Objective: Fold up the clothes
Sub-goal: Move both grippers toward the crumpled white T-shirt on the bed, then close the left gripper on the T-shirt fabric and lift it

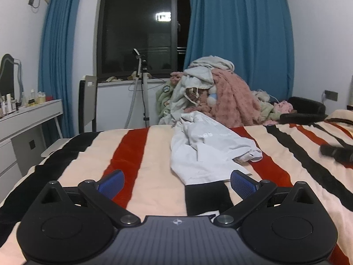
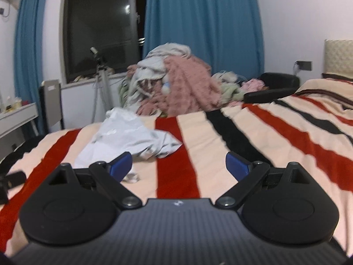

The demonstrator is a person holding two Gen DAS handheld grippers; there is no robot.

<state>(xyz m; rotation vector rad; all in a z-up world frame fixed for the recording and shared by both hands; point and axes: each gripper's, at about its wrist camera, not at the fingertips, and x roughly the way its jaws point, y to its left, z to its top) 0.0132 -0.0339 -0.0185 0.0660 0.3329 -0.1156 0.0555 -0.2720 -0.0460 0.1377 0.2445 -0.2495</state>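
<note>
Garment: crumpled pale-grey cotton garment (image 1: 205, 145) at my twelve o'clock on the striped fleece blanket (image 1: 152, 154).
Tongs: left gripper (image 1: 177, 182) and right gripper (image 2: 179, 165) both spread apart, empty.
Risk: I may pinch blanket along with cloth.

The bed (image 1: 154, 154) wears a soft, matt, napped blanket in cream, red and black stripes. On it lies a thin, smooth, creased pale grey garment (image 1: 205, 150). Beyond the bed, a fluffy pink throw (image 1: 231, 101) tops a cloth pile. The left claw (image 1: 177, 182) and right claw (image 2: 178, 165) are matt black plastic with textured blue pads (image 1: 242, 183) and dull metal pivots.
</note>
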